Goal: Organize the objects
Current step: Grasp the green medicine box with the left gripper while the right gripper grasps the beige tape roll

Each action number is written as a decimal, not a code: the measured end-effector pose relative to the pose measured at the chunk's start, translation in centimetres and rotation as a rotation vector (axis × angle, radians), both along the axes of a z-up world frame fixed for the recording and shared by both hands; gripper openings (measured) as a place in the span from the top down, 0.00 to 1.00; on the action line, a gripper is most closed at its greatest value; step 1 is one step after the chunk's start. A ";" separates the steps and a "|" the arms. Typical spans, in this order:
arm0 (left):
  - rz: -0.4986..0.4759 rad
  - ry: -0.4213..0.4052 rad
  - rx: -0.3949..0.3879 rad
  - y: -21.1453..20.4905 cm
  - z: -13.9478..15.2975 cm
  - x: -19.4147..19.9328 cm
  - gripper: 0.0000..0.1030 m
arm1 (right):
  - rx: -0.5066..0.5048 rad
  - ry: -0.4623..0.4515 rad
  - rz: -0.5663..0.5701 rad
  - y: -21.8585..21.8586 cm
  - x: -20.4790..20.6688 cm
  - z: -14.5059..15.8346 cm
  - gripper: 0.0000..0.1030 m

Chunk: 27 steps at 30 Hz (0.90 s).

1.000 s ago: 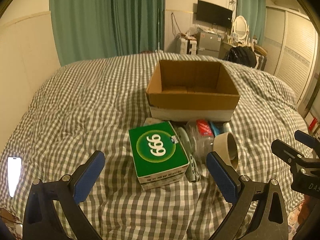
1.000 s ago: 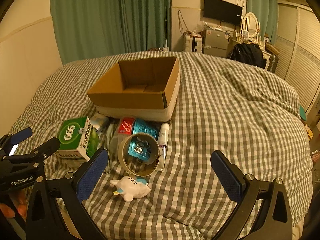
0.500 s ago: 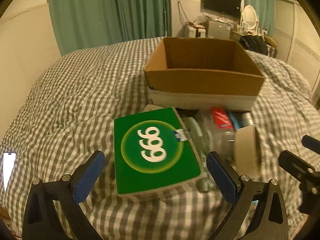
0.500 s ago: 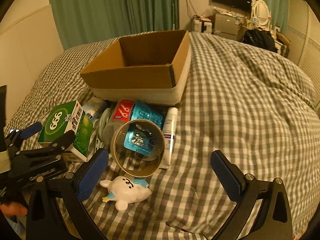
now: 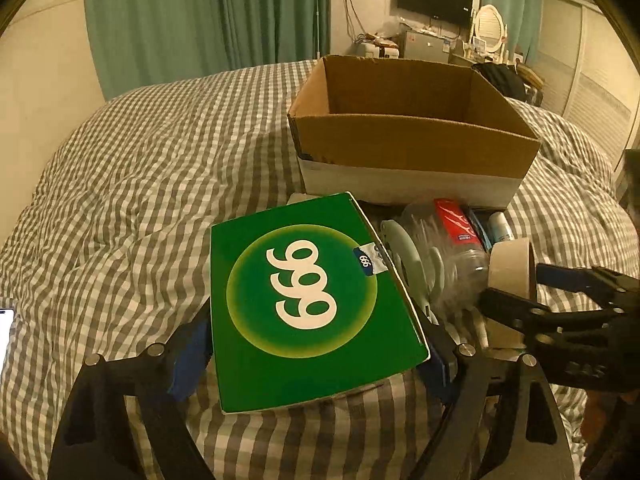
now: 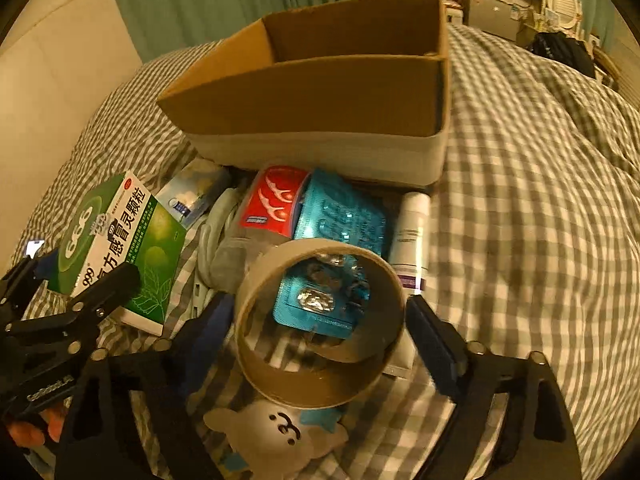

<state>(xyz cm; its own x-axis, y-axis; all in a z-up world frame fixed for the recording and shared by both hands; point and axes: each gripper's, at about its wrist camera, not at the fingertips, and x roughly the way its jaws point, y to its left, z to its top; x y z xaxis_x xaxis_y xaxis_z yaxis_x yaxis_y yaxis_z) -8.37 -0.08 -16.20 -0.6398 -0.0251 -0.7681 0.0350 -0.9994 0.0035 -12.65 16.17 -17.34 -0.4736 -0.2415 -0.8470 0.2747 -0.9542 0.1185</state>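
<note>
The green box (image 5: pixel 316 304) is lying on the checked bed (image 5: pixel 132 184), being straddled by the open left gripper (image 5: pixel 316 356); the tape roll (image 6: pixel 320 320) is being bracketed by the open right gripper (image 6: pixel 320 332), with the cardboard box (image 5: pixel 408 136) straight ahead.

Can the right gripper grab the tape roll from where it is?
Probably yes. The right gripper already has its open jaws on either side of the tape roll, with nothing between them; it only needs to close.
</note>
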 end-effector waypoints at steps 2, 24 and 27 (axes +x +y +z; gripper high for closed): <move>0.000 0.005 0.011 -0.2 0.4 0.2 0.15 | 0.002 0.006 0.009 -0.3 0.2 0.5 0.18; -0.064 0.252 0.021 -0.1 15.1 3.5 0.16 | 0.065 0.333 -0.009 2.1 6.4 17.6 0.19; -0.081 0.300 0.012 0.0 17.7 2.7 0.16 | 0.074 0.374 -0.012 2.4 5.7 20.0 0.19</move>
<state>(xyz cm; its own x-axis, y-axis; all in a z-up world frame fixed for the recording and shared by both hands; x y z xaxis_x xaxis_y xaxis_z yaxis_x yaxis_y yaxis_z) -5.69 -0.11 1.50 -0.8374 0.0432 -0.5449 -0.0473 -0.9989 -0.0064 -6.98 18.53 2.65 -0.7556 -0.1787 -0.6302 0.2747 -0.9598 -0.0572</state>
